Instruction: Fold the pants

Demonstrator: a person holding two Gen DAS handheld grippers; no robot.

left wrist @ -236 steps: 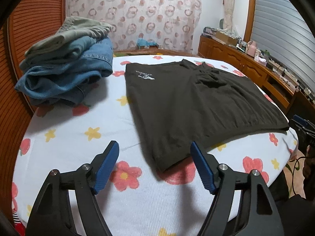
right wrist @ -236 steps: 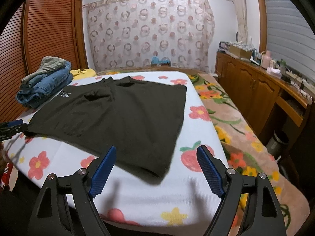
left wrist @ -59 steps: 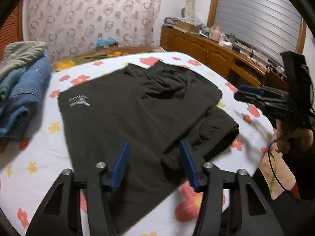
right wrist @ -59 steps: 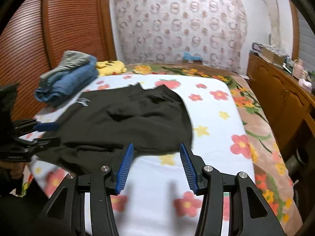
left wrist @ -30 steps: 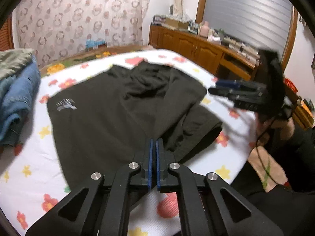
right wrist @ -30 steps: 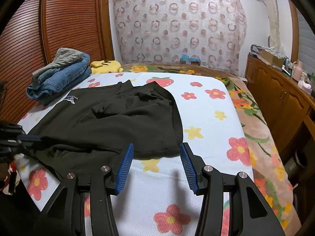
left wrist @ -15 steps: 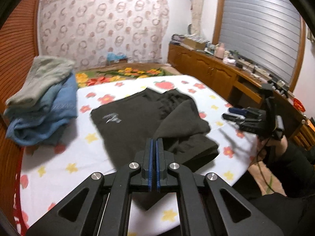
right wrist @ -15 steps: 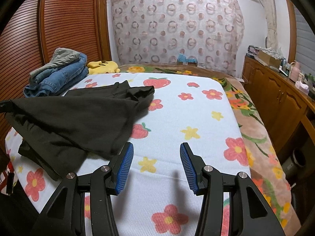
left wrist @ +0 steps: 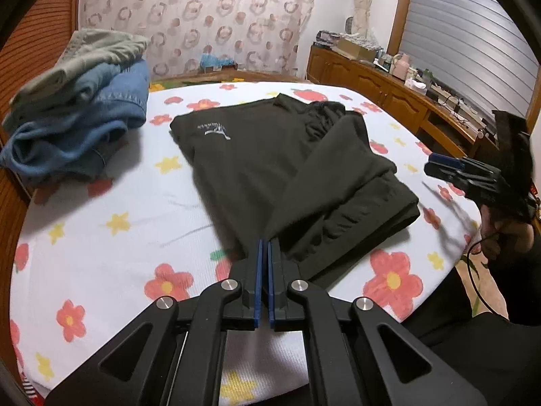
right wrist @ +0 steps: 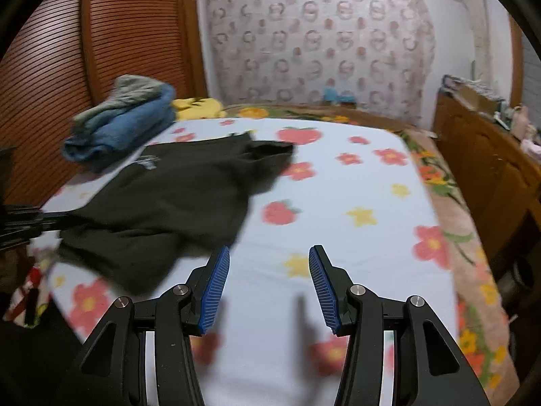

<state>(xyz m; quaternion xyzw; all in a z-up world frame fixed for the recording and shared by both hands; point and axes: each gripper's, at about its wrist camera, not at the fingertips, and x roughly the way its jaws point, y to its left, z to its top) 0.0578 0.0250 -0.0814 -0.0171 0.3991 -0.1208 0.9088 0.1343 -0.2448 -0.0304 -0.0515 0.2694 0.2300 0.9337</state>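
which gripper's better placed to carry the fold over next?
Left, probably. The left gripper is shut on a lifted edge of the pants; the right gripper is open over bare bedsheet.

pants [left wrist: 257, 155], small white logo, lettering unreadable

Left wrist camera sits low at the near edge of the flower-print bed [left wrist: 101, 209], looking across it toward the patterned curtain [left wrist: 203, 17]. Right wrist camera looks the same way from farther right. Both catch the dark folded pants [left wrist: 270, 155] and the stacked denim clothes [right wrist: 125, 125].
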